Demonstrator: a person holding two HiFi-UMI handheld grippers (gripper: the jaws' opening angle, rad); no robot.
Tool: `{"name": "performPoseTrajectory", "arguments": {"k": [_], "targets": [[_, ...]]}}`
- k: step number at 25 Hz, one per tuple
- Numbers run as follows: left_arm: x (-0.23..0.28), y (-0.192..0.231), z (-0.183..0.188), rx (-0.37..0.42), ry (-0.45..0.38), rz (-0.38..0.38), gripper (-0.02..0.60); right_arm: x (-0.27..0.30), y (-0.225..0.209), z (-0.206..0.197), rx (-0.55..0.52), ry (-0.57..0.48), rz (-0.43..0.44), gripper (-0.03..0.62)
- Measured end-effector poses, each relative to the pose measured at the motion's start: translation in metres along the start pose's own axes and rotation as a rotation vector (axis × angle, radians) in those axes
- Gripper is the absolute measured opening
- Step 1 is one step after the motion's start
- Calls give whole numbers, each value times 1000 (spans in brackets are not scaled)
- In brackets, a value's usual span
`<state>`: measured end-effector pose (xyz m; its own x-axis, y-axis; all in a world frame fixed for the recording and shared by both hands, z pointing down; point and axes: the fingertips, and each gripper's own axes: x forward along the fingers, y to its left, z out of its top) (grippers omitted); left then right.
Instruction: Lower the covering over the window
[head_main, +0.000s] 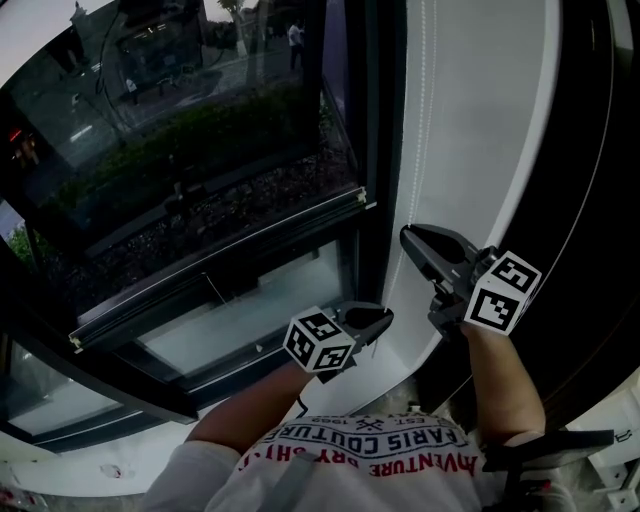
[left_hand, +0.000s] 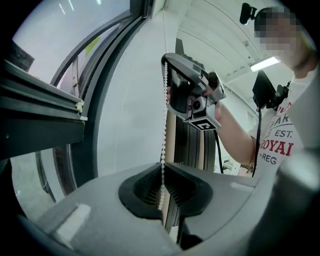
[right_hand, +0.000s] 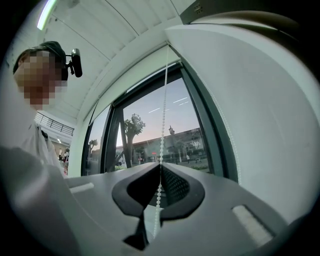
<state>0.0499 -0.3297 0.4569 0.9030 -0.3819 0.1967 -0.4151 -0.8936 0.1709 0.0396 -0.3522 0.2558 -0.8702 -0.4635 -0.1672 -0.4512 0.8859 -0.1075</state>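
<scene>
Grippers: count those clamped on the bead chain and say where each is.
2. The left gripper pinches the bead chain lower down; the right gripper pinches the same strand higher up, directly above the left one. Neither is hidden.

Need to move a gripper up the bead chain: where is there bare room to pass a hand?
Free: the white panel right of the bead chain, up to the dark curved edge. Crowded: low down, where the right gripper and left gripper both clamp the chain, close beside the dark window frame.
</scene>
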Motion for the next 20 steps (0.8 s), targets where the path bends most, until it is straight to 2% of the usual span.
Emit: {"name": "performPoseTrajectory", "arguments": {"k": [2,5,10,14,17,20], "targets": [[3,0,-5,-6,13,-7,15,-3,0,-4,8,-6,0,11],[7,0,-28,16,72,-1,15,-2,2,-28,-33,56,-19,11],[6,3,-61,-27,99,2,15,-7,0,-61,-17,95,-68,11],[7,7,-88,-54,136,3,15,-13,2,-91,-72,163,-115,11],[9,5,-109,-85,167,-10,15,-18,3,-113,-45,205,-138,11],[6,-5,-137,-67,225,-37,17,-23,10,-140,-11,252,-151,10]]}}
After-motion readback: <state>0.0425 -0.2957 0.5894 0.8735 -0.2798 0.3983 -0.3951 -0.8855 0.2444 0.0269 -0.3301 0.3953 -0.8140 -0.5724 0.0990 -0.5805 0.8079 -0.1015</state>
